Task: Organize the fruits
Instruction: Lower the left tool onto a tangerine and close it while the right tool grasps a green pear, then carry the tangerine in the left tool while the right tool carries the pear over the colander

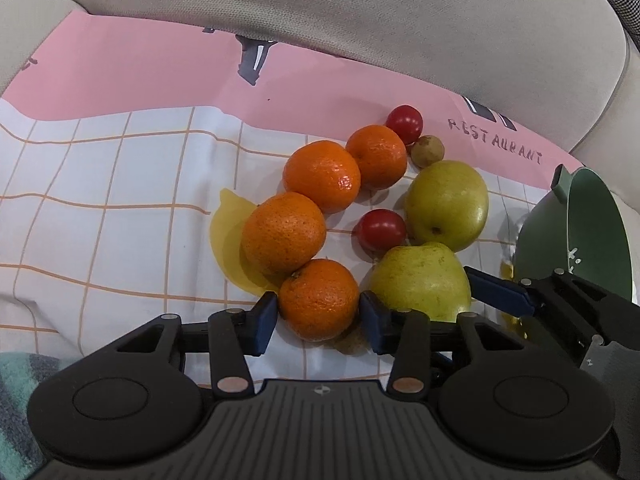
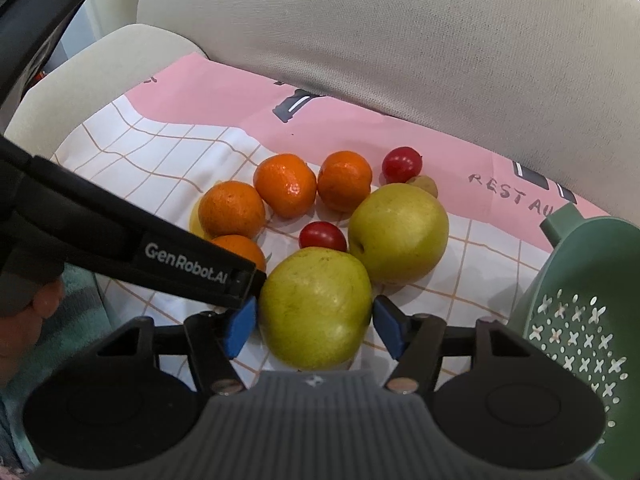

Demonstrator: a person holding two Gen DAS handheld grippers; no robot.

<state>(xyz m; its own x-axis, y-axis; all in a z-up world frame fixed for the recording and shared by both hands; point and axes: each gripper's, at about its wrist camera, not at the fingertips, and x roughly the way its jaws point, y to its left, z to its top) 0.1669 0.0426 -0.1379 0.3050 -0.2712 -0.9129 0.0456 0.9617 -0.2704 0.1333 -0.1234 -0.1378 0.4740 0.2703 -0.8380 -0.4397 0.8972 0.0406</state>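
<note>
Several oranges, two green pears, two red cherry tomatoes and a small brownish fruit (image 1: 427,152) lie together on a pink and white checked cloth (image 1: 120,200). My left gripper (image 1: 318,320) has its blue pads against both sides of the nearest orange (image 1: 319,300), which rests on the cloth. My right gripper (image 2: 314,328) has its pads against both sides of the nearer pear (image 2: 314,308), right beside that orange. In the right wrist view the left gripper (image 2: 180,264) comes in from the left and hides most of the orange (image 2: 240,246). The other pear (image 2: 398,232) lies just beyond.
A green colander (image 2: 580,300) stands at the right edge of the cloth, close to my right gripper. The cloth covers a beige seat with its backrest (image 1: 360,8) behind the fruit. A teal striped fabric (image 1: 16,392) lies at the near left. A hand (image 2: 24,320) shows there.
</note>
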